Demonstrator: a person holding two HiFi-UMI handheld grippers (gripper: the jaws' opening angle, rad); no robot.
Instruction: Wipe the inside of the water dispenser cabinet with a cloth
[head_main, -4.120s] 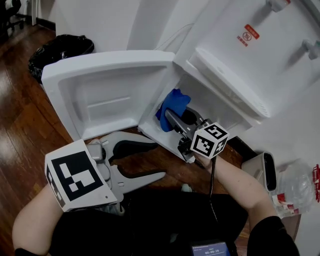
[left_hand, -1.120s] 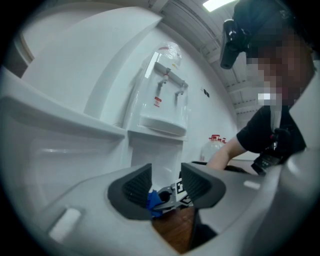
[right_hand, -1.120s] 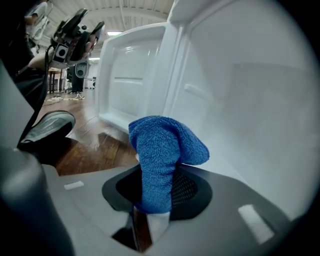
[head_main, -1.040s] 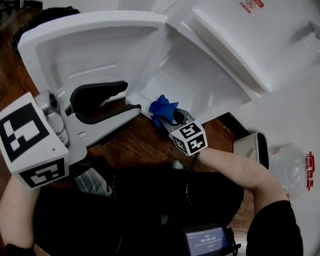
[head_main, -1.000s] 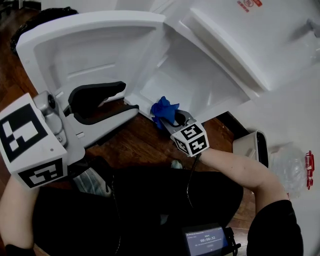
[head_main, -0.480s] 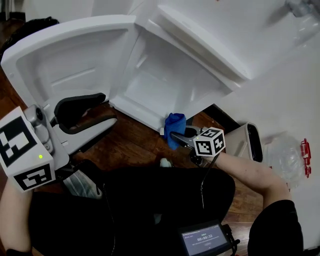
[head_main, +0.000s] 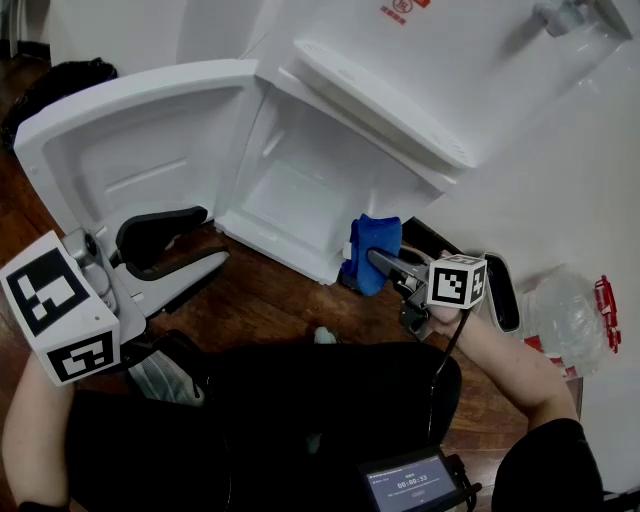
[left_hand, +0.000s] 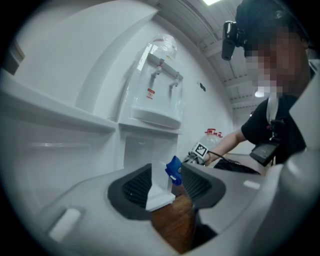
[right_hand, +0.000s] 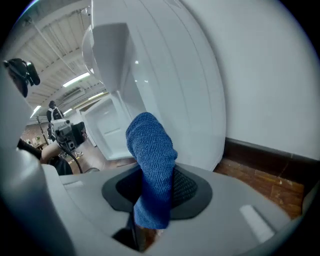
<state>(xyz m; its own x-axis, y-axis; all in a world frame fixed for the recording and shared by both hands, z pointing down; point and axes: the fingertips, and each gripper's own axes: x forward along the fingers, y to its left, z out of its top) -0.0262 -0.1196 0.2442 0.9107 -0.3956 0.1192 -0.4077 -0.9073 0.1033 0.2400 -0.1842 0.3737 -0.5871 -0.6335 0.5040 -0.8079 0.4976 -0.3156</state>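
The white water dispenser (head_main: 430, 70) stands with its lower cabinet (head_main: 300, 190) open and its door (head_main: 130, 150) swung out to the left. My right gripper (head_main: 378, 260) is shut on a blue cloth (head_main: 368, 250), which hangs folded over the jaws just outside the cabinet's lower right corner. In the right gripper view the cloth (right_hand: 152, 165) stands up between the pads, with the cabinet's white wall (right_hand: 107, 125) behind it. My left gripper (head_main: 195, 245) hovers low in front of the door, jaws open and nothing between them; its own view shows the cloth (left_hand: 174, 170) far off.
A black bag (head_main: 60, 80) lies on the wooden floor (head_main: 270, 295) at the far left. A pale grey box (head_main: 500, 290) and a clear plastic bottle (head_main: 565, 320) sit against the wall at the right. A small screen (head_main: 405, 485) hangs at the person's chest.
My right gripper has come out of the cabinet's front edge with the cloth, moving right and upward while rolling. The left gripper has stayed in front of the door.
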